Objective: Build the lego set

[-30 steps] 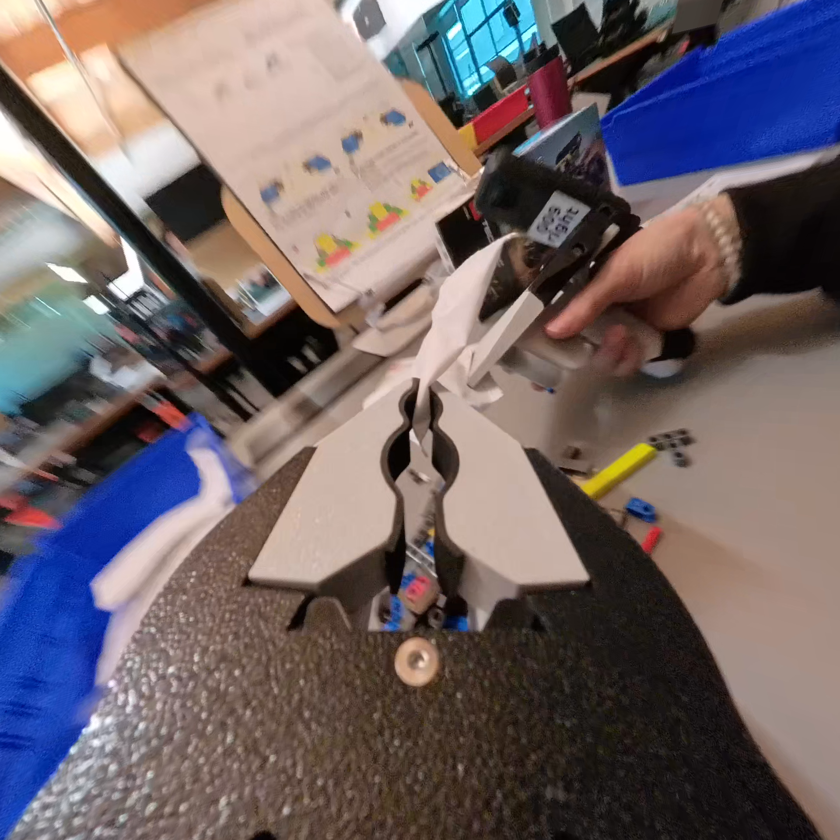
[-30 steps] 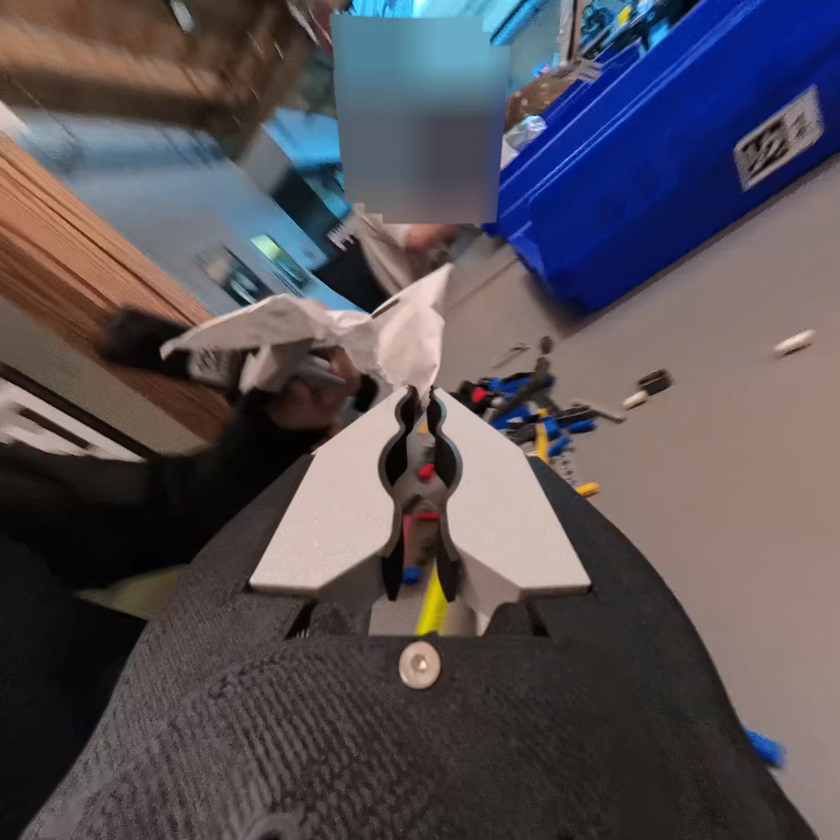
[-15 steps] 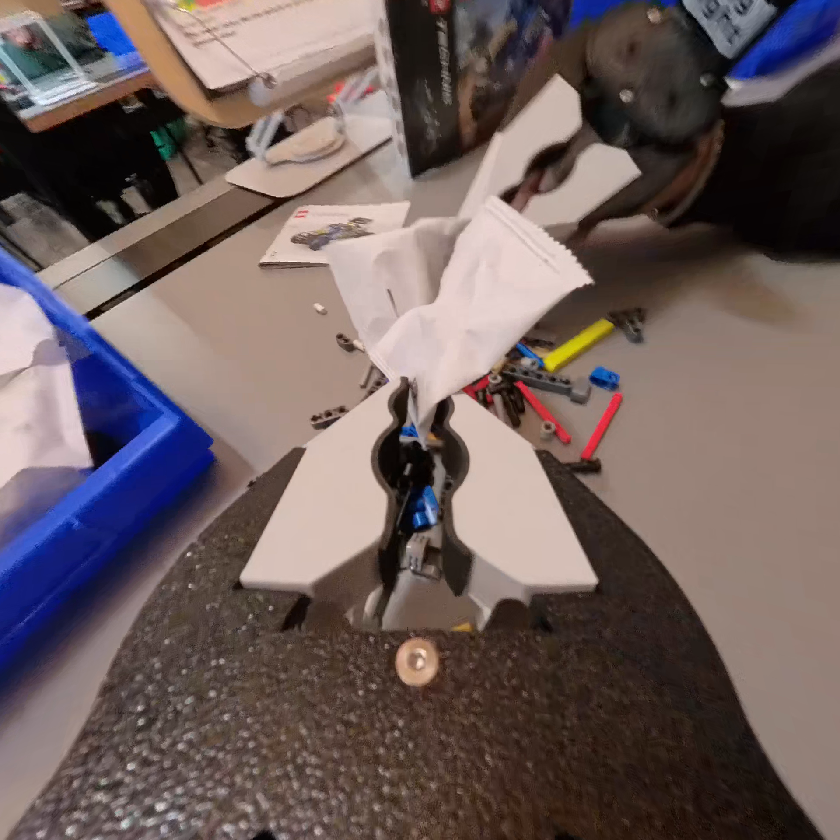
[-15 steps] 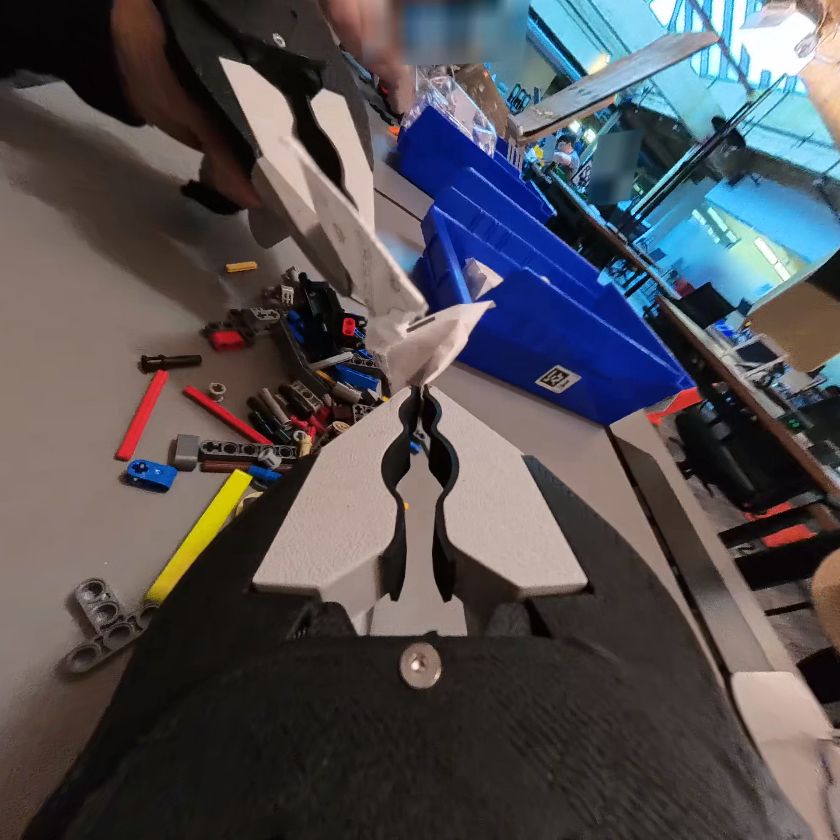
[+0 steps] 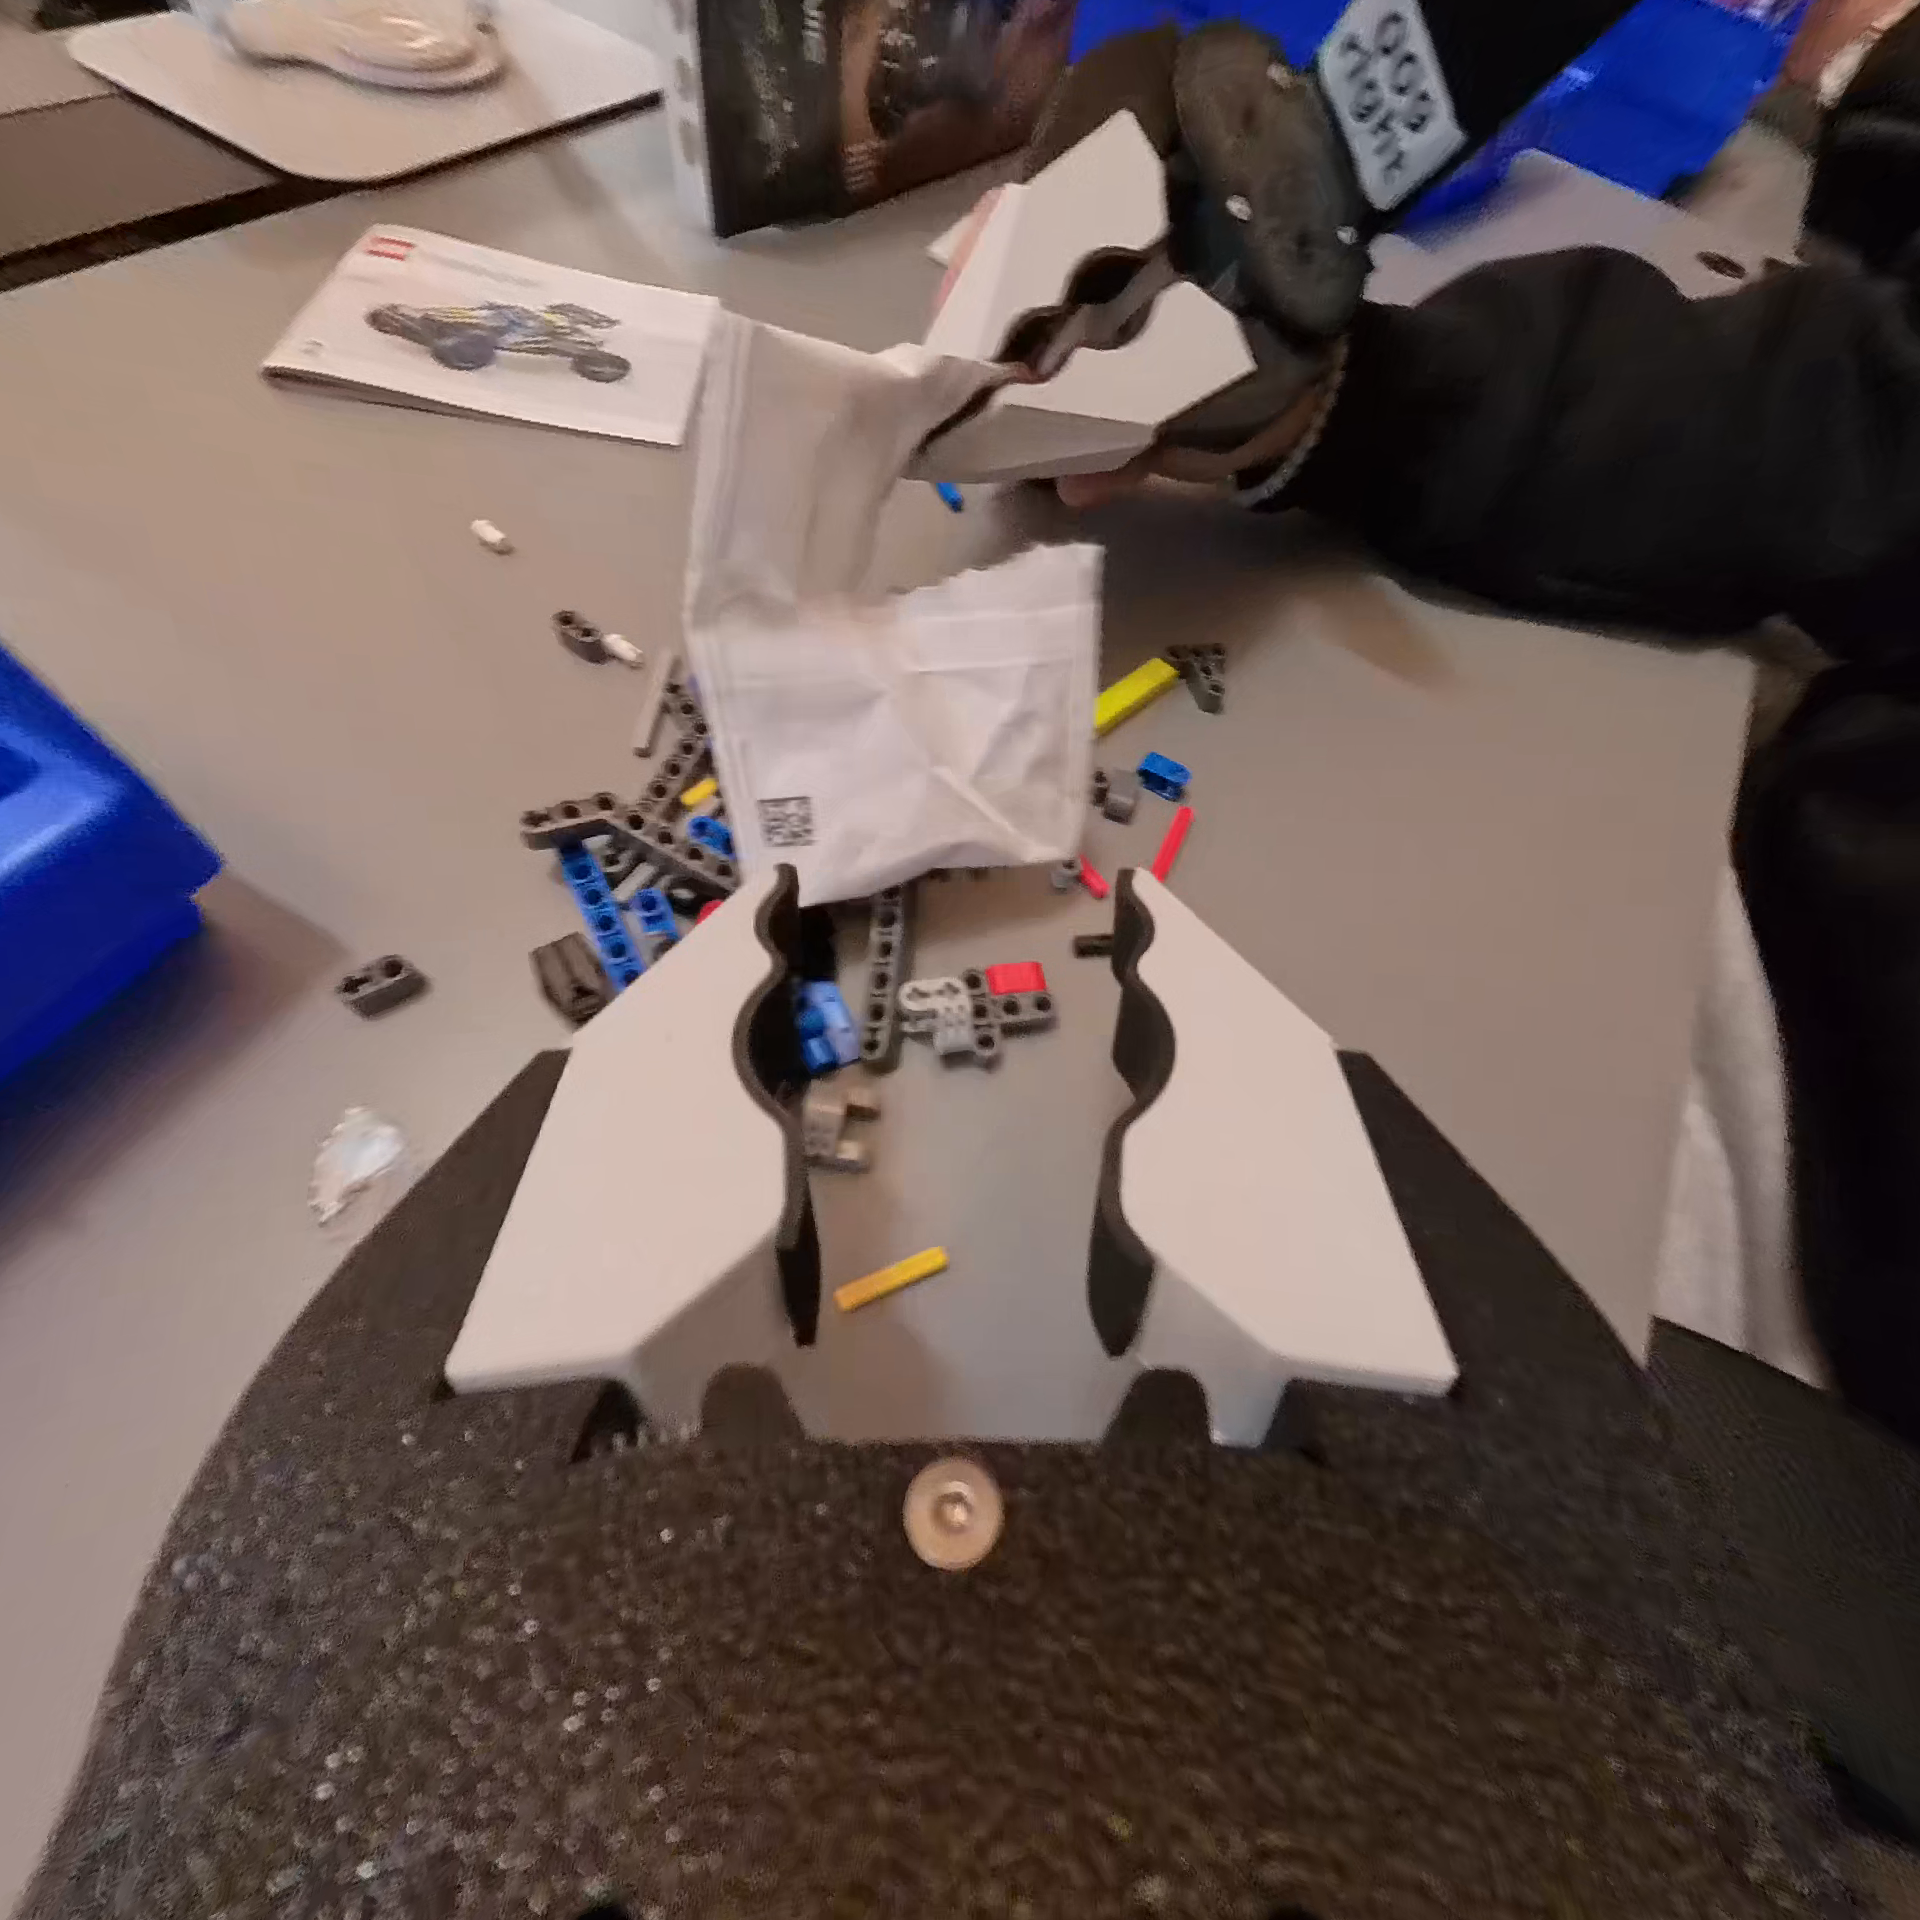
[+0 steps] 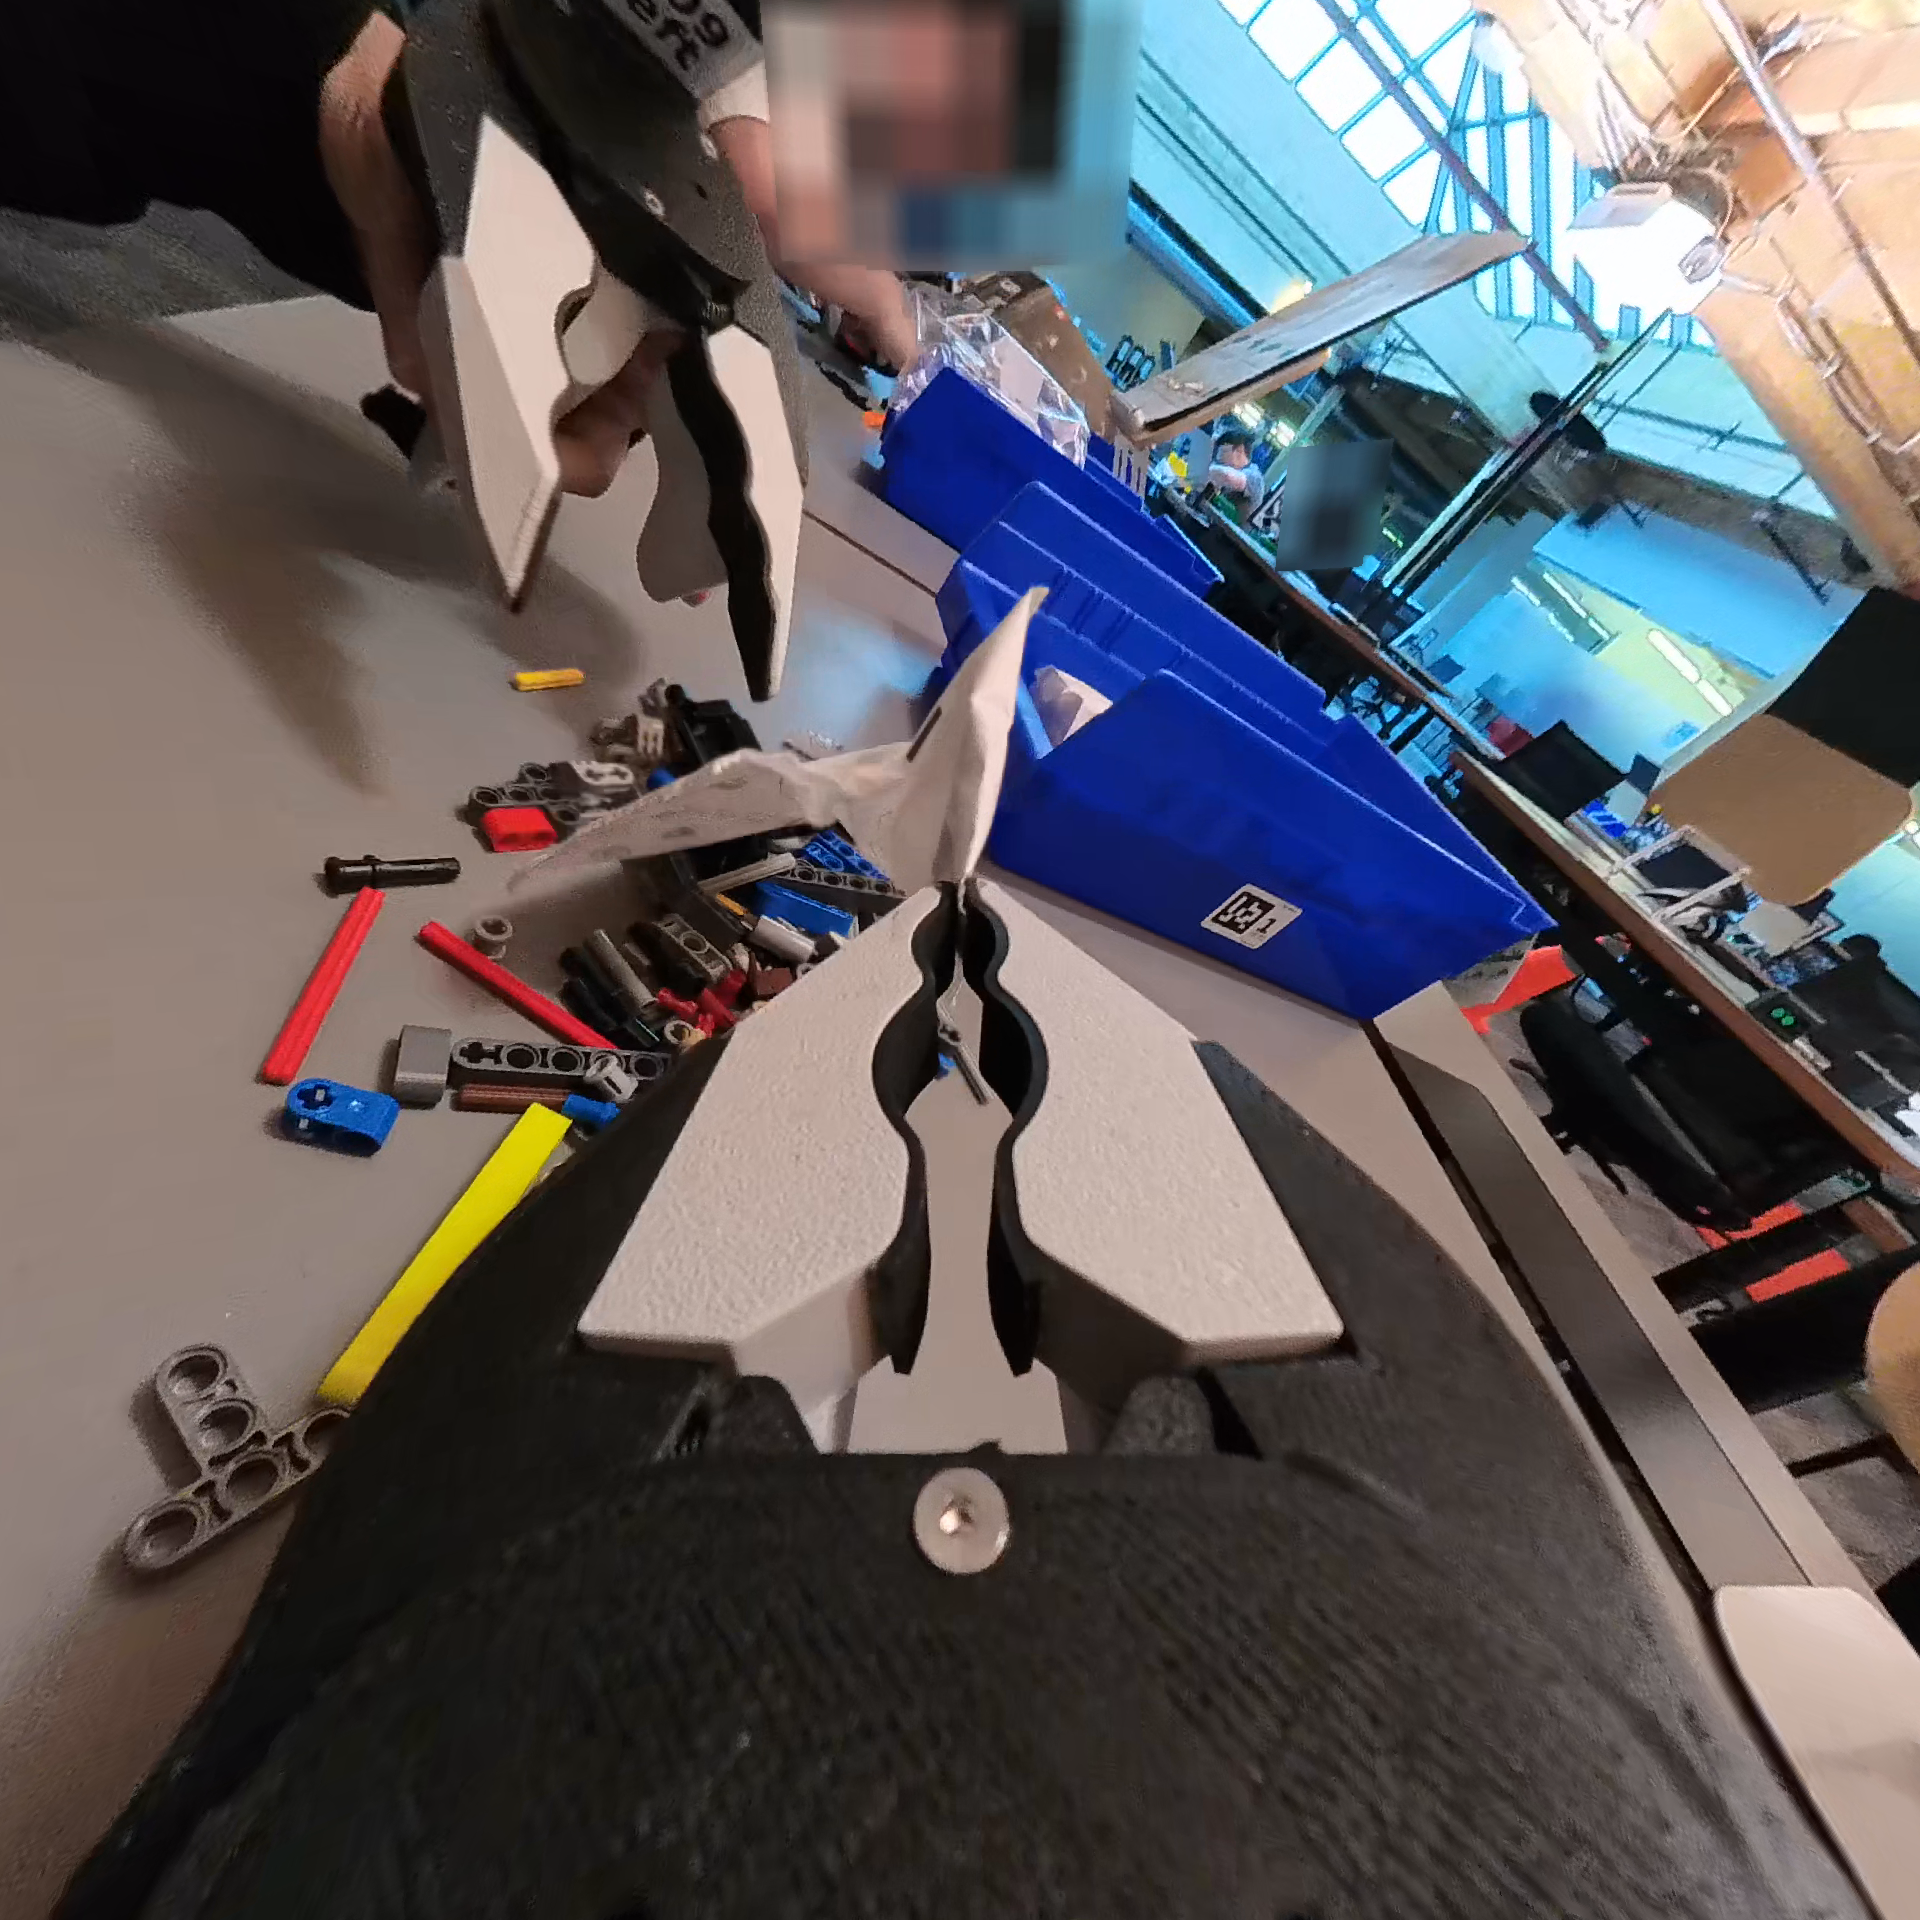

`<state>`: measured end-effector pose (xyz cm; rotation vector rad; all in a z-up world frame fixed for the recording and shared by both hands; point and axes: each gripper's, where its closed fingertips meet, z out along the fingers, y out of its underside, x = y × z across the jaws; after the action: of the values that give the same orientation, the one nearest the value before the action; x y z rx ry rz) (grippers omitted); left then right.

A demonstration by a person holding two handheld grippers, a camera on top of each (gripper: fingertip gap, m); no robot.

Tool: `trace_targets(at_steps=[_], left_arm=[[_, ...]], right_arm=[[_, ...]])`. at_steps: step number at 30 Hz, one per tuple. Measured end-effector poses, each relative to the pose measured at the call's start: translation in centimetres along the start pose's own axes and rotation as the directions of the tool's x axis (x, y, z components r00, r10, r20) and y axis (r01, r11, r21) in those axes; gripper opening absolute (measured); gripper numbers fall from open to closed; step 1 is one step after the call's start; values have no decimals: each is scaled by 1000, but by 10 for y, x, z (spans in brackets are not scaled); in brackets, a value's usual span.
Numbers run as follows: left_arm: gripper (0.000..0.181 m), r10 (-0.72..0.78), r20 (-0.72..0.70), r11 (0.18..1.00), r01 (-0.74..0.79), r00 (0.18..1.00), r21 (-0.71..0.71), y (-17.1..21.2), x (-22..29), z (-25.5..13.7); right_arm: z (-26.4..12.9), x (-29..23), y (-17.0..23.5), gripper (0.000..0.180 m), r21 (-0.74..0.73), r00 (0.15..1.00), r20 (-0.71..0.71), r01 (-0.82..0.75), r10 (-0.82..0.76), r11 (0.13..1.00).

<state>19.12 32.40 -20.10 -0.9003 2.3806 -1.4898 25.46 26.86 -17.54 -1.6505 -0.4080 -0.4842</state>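
A white paper parts bag [image 5: 894,707] hangs over a pile of loose lego pieces [image 5: 644,842] on the grey table [image 5: 312,623]. My right gripper [image 6: 956,894] is shut on one corner of the bag [image 6: 935,769]; it also shows in the left wrist view [image 5: 977,405], above the pile. My left gripper [image 5: 956,894] is open and empty just below the bag's lower edge. It also shows in the right wrist view [image 6: 639,639], open above the pile [image 6: 665,935]. A yellow beam [image 6: 447,1247], red axles [image 6: 322,977] and a grey T-shaped piece [image 6: 218,1455] lie apart from the pile.
An instruction booklet [image 5: 488,332] and the dark set box [image 5: 831,104] lie behind the pile. Blue bins stand at the left [image 5: 73,862] and along the table's far side [image 6: 1247,831]. A scrap of clear plastic [image 5: 353,1153] lies near the left fingers. The table edge [image 6: 1507,1143] runs to the right. My hands' fingertips stand some 10 cm from each other. The grey T-shaped piece [image 6: 218,1455] sits 12 cm or so from the ends of my right fingers. It is also in sight in the left wrist view [image 5: 1219,662].
My left gripper has let go of the bag and opened. The bag now hangs from my right gripper alone, unfolded above the pile.
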Motion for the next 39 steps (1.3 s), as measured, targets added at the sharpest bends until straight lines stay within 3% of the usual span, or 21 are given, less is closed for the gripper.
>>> trace_targets(at_steps=[5,10,13,16,21,26,33,39], left_arm=[[46,29,116,999,-24,993,-44,-9,-26,4],[32,-8,-46,998,6,999,-63,-17,-19,17],[1,-14,-113,991,-1,994,-132,-12,-14,21],[0,-82,-119,978,57,989,-200,-16,-12,18],[0,-171,-86,874,111,981,-472,-13,0,7],[0,-250,-27,806,193,968,-560,-15,-13,9],[0,-352,-6,772,287,936,-567,-15,-18,24],[0,-432,-81,818,352,898,-455,-26,-16,20]], right_arm=[[0,-6,-8,0,54,999,47,-11,8,998],[-1,-15,-18,0,97,995,103,-21,11,995],[-2,-9,-13,0,64,995,93,-48,42,997],[-3,-7,-7,0,3,988,123,-93,92,996],[2,-10,-1,3,-98,986,147,-61,75,993],[7,-12,3,1,-94,978,159,-123,137,988],[7,-9,5,9,-95,972,148,-167,180,981],[0,1,7,14,-82,949,140,-275,284,958]])
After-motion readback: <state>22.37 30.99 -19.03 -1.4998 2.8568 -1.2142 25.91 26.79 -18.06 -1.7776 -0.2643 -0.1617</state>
